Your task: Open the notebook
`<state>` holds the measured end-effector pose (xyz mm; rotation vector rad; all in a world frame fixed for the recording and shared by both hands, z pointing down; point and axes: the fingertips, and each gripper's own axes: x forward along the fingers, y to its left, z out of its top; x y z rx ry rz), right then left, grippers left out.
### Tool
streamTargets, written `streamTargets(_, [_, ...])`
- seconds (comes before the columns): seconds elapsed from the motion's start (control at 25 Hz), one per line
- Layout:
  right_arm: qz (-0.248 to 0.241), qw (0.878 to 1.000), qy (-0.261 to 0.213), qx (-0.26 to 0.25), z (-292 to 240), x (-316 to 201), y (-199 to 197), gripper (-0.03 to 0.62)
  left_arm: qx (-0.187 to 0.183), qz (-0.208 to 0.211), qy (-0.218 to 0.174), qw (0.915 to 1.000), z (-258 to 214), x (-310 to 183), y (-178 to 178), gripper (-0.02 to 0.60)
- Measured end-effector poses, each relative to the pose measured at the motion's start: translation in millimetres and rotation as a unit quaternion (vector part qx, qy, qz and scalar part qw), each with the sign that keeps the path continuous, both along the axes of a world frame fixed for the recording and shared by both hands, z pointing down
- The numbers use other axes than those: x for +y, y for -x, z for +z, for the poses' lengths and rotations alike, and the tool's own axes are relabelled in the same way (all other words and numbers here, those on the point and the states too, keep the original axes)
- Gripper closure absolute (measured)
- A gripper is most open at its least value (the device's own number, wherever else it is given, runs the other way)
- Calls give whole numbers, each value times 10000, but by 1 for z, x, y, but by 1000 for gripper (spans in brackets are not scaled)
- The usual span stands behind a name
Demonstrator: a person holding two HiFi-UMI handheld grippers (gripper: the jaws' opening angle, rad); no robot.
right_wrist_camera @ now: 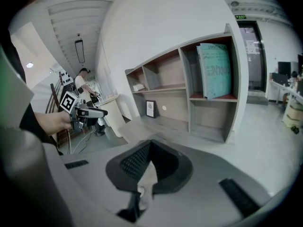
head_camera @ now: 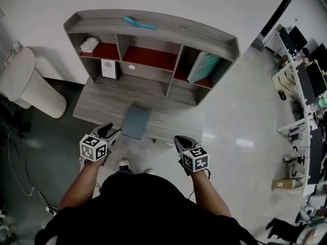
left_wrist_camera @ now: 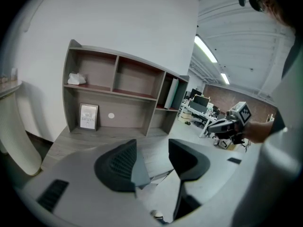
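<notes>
The shelf unit (head_camera: 153, 32) along the counter's (head_camera: 102, 103) back edge has three upper compartments. The left one holds one white crumpled thing (head_camera: 89, 44), and the right one holds one leaning teal folder (head_camera: 203, 67). One small framed picture (head_camera: 108, 69) stands below, at the back left. The notebook (head_camera: 136, 121) lies closed at the front edge, near the middle. The left gripper (head_camera: 110, 131) hovers just left of it, fingers apart and empty. The right gripper (head_camera: 180, 140) is off the front edge, fingers together on nothing. One white bin (head_camera: 30, 86) stands past the left end.
</notes>
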<state>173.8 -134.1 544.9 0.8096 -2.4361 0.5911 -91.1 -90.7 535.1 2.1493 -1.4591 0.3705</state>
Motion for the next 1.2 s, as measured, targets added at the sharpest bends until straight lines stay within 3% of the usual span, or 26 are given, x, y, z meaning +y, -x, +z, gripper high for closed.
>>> streamTargets(0.4, [-61,9998,194,65,11,0,12,594,43,-6,132,9999,19,-7,2,364])
streamTargets(1.2, [134,9969,664,391,55,-25,19,594,-277,127,480,9984,90,-53,-7,362])
